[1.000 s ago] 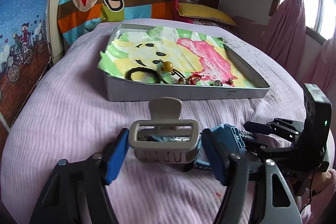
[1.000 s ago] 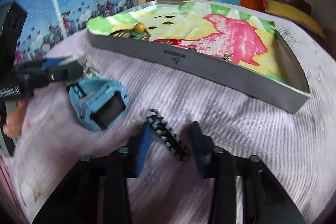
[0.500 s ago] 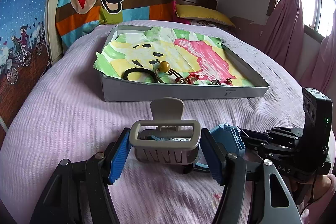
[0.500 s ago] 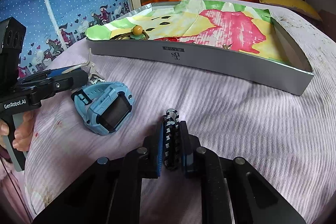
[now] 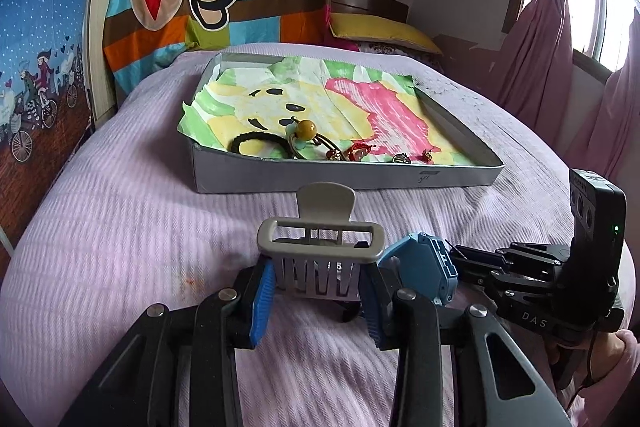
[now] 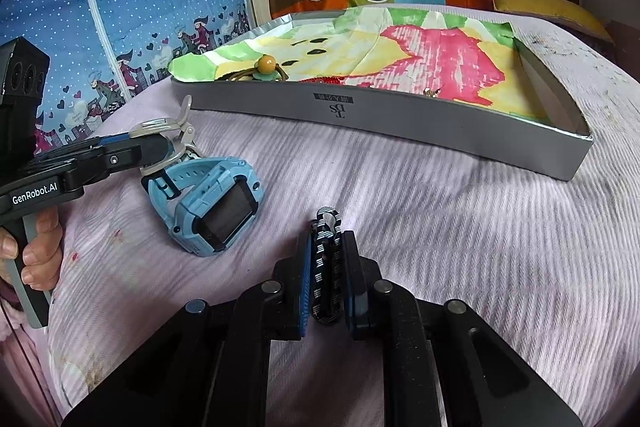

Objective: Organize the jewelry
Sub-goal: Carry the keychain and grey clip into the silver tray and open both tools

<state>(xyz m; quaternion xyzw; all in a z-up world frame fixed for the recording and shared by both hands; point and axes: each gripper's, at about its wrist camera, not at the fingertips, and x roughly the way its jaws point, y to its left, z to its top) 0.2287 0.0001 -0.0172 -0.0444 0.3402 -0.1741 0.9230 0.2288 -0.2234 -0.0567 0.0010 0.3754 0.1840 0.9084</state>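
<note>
Lilac bedspread: grey claw clip, light rigid plastic, pinched across its body by left gripper; striped hair clip, thin, slippery, clamped flat in right gripper

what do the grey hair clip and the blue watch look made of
Grey hair clip: likely matte plastic, moulded in one colour with thin comb-like teeth and no shine. Blue watch: seemingly a plastic or rubbery case and ribbed strap, with a glossy dark screen, glass or clear plastic.

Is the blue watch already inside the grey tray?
No, the blue watch lies on the purple bedspread, outside the grey tray.
</note>
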